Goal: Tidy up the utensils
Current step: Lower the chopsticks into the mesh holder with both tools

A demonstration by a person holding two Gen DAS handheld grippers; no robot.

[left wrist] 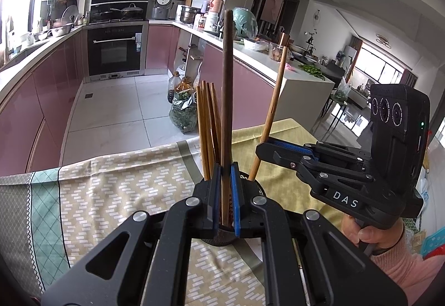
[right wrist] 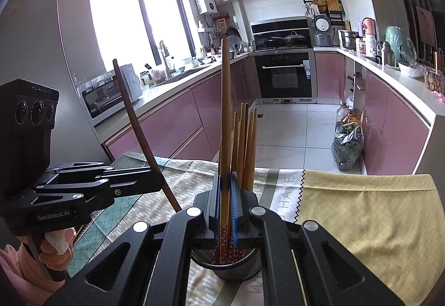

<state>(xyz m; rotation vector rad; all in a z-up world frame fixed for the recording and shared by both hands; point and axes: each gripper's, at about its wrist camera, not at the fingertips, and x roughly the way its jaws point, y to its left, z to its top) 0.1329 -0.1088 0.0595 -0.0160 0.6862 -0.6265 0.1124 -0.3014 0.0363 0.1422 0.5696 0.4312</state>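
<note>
Table with patterned cloth (yellow, green and grey panels) fills the near field; pink-cabinet kitchen behind it.

Left gripper: jaws closed on a long dark-brown wooden stick, held near upright, lower end already down inside the round dark mesh utensil cup. Which utensil it is can't be told, the working end is hidden.

Right gripper: jaws clamped on a long light-wood chopstick-type utensil with a red patterned lower end, also near upright, patterned end inside the cup rim.

The cup sits on the cloth at the near centre, right under both grippers. A bundle of shorter light-brown wooden chopsticks already stands in it, just beside and behind the two held pieces.

Step, as I read it: both held pieces are at the insert/release stage, tips in the cup but not let go. Task looks well along; no loose utensils visible on the cloth.

Next move calls for: lower until the ends bottom out, open one gripper at a time, back off straight so the fingers don't snag the neighbouring sticks. The cup looks light, so a sideways pull could tip it.
</note>
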